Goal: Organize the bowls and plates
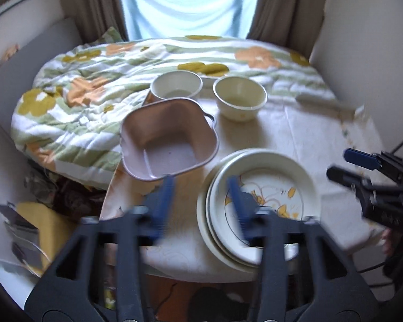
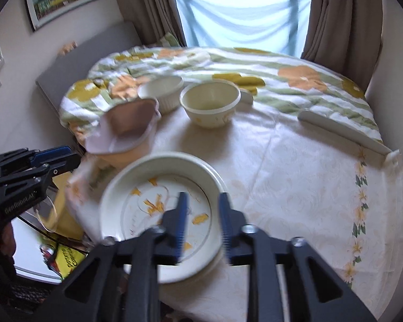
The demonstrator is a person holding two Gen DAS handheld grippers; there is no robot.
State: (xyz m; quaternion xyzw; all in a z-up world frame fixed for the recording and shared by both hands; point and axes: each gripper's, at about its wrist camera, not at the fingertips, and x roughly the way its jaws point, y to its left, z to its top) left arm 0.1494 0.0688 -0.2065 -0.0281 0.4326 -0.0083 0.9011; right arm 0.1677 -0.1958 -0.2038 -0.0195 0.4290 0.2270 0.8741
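I read "GenRobot.AI" on the left gripper (image 2: 67, 158). Both grippers' fingers stand spread, gripping nothing. The stack of cream floral plates (image 2: 158, 209) lies on the cream tablecloth (image 2: 295, 187), below the right gripper (image 2: 202, 220), untouched.

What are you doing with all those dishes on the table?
A person is tidying dishes with two hand-held grippers. The left gripper and the right gripper are both open and hold nothing, above a stack of cream plates with orange flowers near the table's front edge. Behind the stack sit a pink square plastic bowl, a cream round bowl and a white ribbed bowl, each standing alone on the pale floral tablecloth. The bowls are not stacked yet.
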